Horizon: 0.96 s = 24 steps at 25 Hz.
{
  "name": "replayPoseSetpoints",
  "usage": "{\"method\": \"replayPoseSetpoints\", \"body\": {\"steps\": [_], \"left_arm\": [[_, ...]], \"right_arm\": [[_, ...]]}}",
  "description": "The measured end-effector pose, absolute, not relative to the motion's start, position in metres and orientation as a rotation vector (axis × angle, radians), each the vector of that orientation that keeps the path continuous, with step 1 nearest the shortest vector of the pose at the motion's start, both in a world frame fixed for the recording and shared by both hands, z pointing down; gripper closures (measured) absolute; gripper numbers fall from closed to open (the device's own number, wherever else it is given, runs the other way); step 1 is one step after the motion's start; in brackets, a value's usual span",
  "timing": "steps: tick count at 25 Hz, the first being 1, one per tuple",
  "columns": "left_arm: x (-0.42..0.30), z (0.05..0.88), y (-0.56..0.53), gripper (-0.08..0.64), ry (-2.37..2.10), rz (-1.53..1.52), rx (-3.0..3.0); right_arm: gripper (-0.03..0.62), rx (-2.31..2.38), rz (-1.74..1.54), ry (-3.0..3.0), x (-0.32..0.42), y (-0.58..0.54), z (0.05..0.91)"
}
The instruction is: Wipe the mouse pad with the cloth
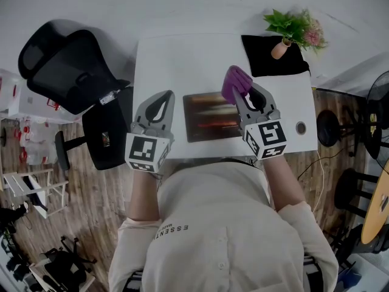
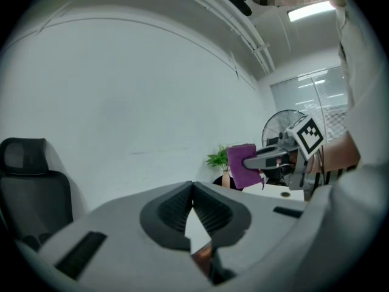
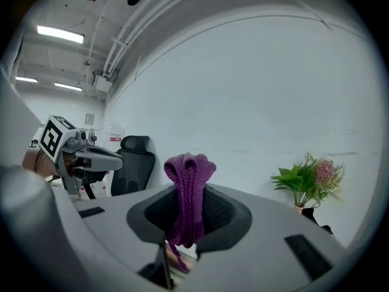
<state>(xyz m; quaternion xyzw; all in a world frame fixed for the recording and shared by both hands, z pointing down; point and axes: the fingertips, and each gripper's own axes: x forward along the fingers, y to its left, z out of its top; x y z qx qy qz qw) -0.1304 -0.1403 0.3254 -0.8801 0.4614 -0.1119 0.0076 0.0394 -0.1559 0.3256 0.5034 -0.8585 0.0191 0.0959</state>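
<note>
The white worktop (image 1: 182, 59) fills the middle of the head view, with a black office chair (image 1: 67, 72) off its left side. At the worktop's near edge lies the mouse pad (image 1: 209, 117), dark with reddish streaks, flat between the two tools. A black mat (image 1: 267, 56) covers the far right corner, and a small potted plant (image 1: 295, 29) stands on it.

The right hand-held gripper (image 1: 243, 93) reaches in over the right end of the mouse pad. Its jaws are clamped on the purple cloth (image 1: 236, 83), which bunches up beyond the jaw tips, above the pad's far right corner. In the right gripper view the cloth (image 3: 188, 193) stands folded between the pads and pokes up above them, a loose end trailing below; whether that end touches the pad cannot be told.

The left hand-held gripper (image 1: 163, 97) hovers just beside the pad's left edge, well apart from the cloth. Its jaws (image 2: 192, 190) meet at the tips with nothing between them.
</note>
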Motion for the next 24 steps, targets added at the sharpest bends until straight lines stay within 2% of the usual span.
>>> {"method": "replayPoseSetpoints", "body": {"steps": [24], "left_arm": [[-0.144,0.321,-0.151,0.558,1.512,-0.299,-2.746]], "right_arm": [[0.500,1.525,0.000,-2.609,0.033,-0.159,0.317]]}}
